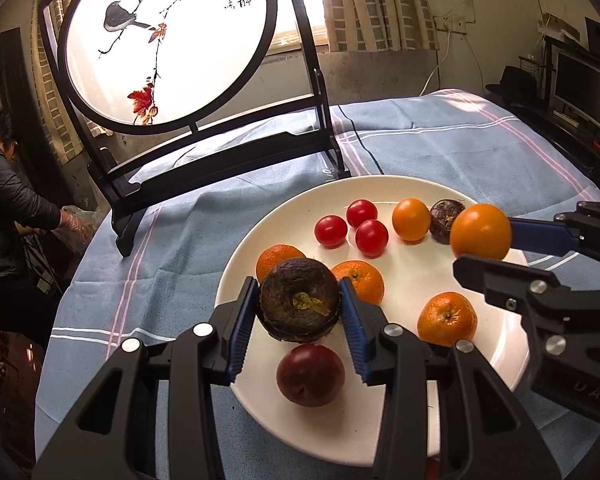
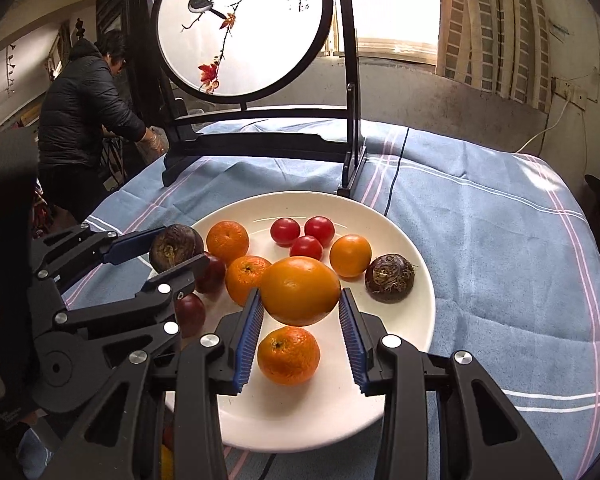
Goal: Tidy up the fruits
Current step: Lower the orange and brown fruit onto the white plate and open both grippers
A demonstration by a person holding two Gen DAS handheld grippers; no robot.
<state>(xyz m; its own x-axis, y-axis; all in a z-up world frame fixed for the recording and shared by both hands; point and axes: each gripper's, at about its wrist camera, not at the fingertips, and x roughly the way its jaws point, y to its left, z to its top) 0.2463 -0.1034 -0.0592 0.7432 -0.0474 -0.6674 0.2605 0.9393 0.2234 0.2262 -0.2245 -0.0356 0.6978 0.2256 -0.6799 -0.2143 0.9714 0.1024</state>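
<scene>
Both grippers, left pinching a chestnut and right an orange, should lower beside like fruit on the plate before releasing.

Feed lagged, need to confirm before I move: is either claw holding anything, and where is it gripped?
Both. The left claw pinches a dark brown water chestnut across its sides, and the right claw pinches a smooth orange fruit across its sides, over the white plate.

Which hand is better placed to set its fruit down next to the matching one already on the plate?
Right. Its orange hangs just beside the other smooth orange; the left's brown fruit is across the plate from its match.
</scene>
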